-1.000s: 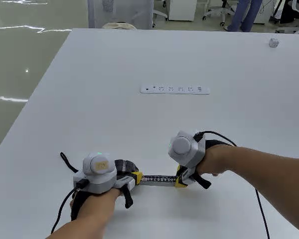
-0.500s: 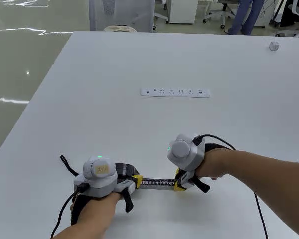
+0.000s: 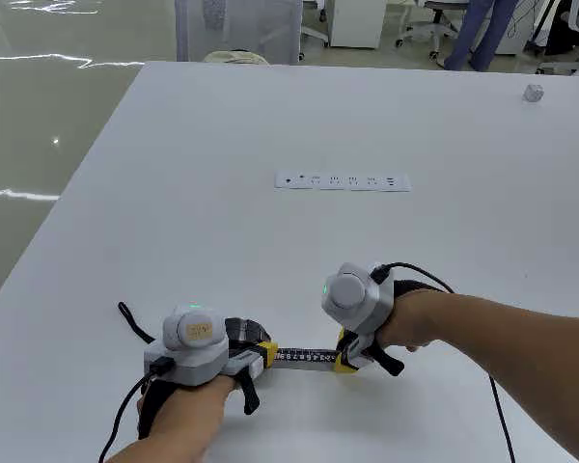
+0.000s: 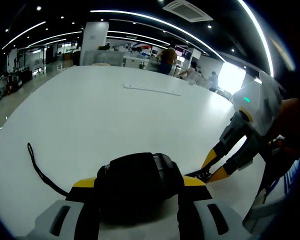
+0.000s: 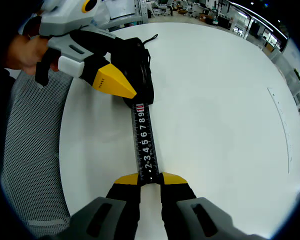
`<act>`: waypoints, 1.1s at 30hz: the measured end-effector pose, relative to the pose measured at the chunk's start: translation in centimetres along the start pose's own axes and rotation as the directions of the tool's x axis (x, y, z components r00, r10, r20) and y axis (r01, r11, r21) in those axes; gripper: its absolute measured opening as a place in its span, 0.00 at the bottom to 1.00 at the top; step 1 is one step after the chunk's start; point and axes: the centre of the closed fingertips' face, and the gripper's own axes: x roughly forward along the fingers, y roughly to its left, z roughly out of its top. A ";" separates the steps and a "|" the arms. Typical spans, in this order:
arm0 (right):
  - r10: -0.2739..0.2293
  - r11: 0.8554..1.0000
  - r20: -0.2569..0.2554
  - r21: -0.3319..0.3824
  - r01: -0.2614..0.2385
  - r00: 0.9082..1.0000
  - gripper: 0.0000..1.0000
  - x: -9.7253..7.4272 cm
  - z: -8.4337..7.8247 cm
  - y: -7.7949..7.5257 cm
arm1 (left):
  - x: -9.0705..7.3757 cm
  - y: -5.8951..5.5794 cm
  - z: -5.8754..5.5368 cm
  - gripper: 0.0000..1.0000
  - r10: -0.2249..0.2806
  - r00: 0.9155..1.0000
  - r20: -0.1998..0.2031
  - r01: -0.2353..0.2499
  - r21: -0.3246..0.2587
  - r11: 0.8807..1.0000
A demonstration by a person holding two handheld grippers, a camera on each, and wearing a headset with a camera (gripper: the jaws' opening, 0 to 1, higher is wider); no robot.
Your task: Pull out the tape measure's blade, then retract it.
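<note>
grip is split between the two tools, and we read that as deliberate. the left gripper (image 3: 253, 351) is clamped across the black body of the tape measure (image 4: 140, 185), one yellow tip on each flank, pinning it low against the white table (image 3: 222, 145) so the case cannot slide. the right gripper (image 5: 150, 178) is closed on the outer end of the blade (image 5: 143, 135), its jaws meeting over the strip. that leaves a short run of printed numbers lying flat and straight between case and jaws, near the front edge of the table. holding the blade in line with the mouth of the case should keep it from kinking or twisting, whichever way it travels next.

several things we cannot see. the end hook sits under the right jaws, as do the lowest numbers. a tip of the left gripper covers much of the slot where the blade leaves the case in the right gripper view, and the lock or brake is nowhere plain, so we cannot tell whether it is set. a thin black strap (image 4: 37, 165) trails from the case, probably its wrist loop. a power strip (image 3: 343, 180) lies well apart, mid-table.
</note>
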 end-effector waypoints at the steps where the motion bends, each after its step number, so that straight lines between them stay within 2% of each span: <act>1: 0.000 1.000 0.000 -0.002 0.000 1.000 0.15 0.0 0.0 0.0 | 0.0 0.0 0.0 0.59 0.000 1.000 0.000 0.000 0.000 1.000; 33: -0.007 0.999 0.034 -0.036 0.008 0.999 0.14 0.4 1.8 0.3 | 0.0 0.0 -0.1 0.59 -0.002 1.000 0.002 0.002 -0.006 1.000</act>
